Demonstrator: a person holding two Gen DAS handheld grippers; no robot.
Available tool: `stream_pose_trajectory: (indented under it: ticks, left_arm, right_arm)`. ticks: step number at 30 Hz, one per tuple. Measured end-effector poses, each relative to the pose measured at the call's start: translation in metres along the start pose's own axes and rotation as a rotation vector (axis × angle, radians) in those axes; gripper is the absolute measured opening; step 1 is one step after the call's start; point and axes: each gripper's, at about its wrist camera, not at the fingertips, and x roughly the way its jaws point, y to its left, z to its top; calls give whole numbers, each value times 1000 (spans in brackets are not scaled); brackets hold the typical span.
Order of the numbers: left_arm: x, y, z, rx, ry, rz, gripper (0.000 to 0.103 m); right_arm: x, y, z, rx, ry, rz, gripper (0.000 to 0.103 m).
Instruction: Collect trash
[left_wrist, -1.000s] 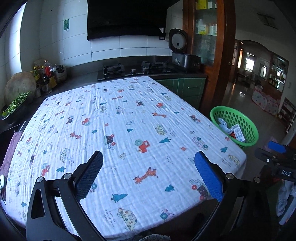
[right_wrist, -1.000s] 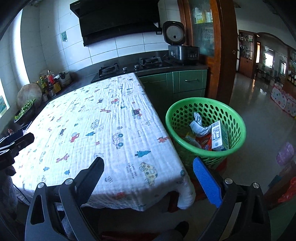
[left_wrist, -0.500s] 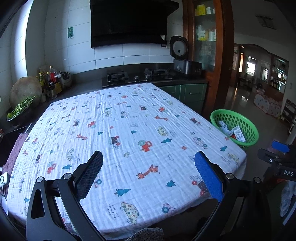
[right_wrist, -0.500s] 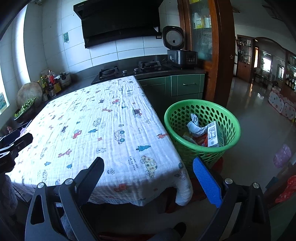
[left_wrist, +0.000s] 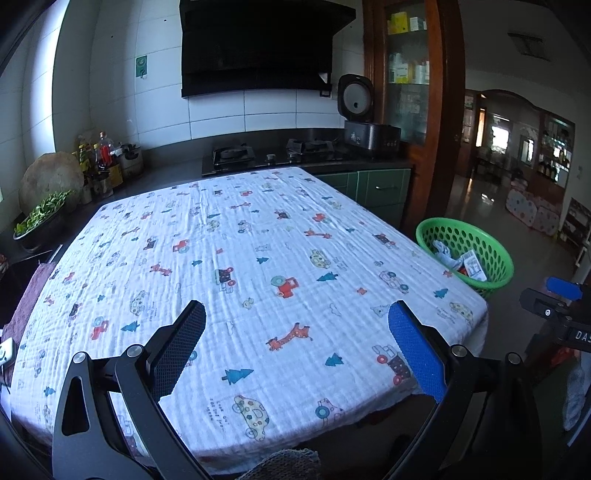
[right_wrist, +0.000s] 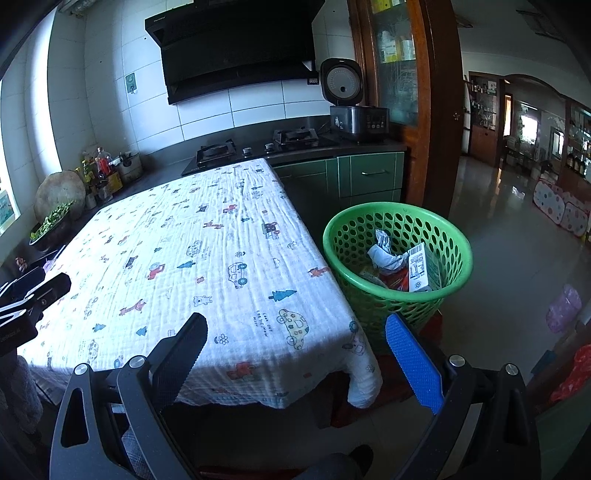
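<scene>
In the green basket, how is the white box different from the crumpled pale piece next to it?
In the green basket, the white box is flat-sided with sharp edges, while the crumpled pale piece is soft and shapeless. The box carries dark printing; the crumpled piece looks plain. The box leans toward the right wall, and the crumpled piece sits nearer the middle. Both lie on top of the other trash.

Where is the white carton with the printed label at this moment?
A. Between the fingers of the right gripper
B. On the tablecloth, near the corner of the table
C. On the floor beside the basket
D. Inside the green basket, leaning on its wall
D. In the right wrist view the white carton stands tilted inside the green basket, next to crumpled paper, and the right gripper is open and holds nothing.
</scene>
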Motion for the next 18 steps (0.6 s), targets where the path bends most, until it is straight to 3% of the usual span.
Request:
stream_pose_trajectory:
  ticks: [18]
  left_arm:
    - [-2, 1, -3, 3, -2, 7, 98]
  right_arm:
    - [-4, 1, 0, -4, -9, -2, 94]
